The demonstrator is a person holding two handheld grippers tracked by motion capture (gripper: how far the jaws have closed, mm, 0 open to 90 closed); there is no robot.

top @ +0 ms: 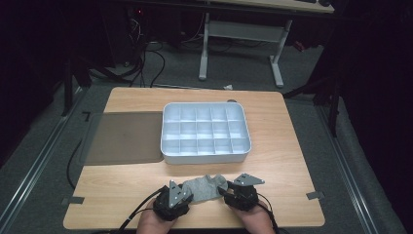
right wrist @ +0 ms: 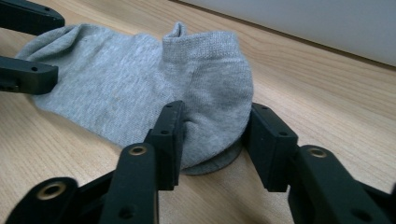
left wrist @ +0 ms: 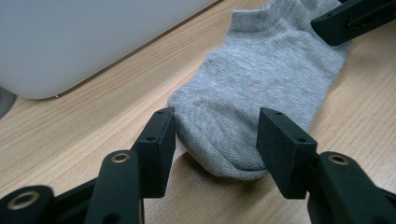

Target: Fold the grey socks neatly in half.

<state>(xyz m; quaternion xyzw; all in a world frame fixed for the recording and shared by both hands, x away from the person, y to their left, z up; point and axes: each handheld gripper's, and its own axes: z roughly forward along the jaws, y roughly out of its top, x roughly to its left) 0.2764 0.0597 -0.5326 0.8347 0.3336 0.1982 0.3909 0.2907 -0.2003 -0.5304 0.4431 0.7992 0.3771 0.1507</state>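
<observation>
A grey ankle sock (top: 207,187) lies flat on the wooden table (top: 287,161) near its front edge, between the two hands. My left gripper (top: 188,192) stands open at the sock's left end. In the left gripper view its jaws straddle the toe (left wrist: 219,149), the left jaw touching the fabric. My right gripper (top: 225,190) stands open at the other end. In the right gripper view its jaws flank the sock's rounded heel end (right wrist: 215,116), close against it on both sides. The cuff (right wrist: 180,37) sticks up behind.
A white compartment tray (top: 204,158) with several empty cells stands just behind the sock in the middle of the table. A dark mat (top: 124,136) lies to the tray's left. The table's front edge is right under the hands.
</observation>
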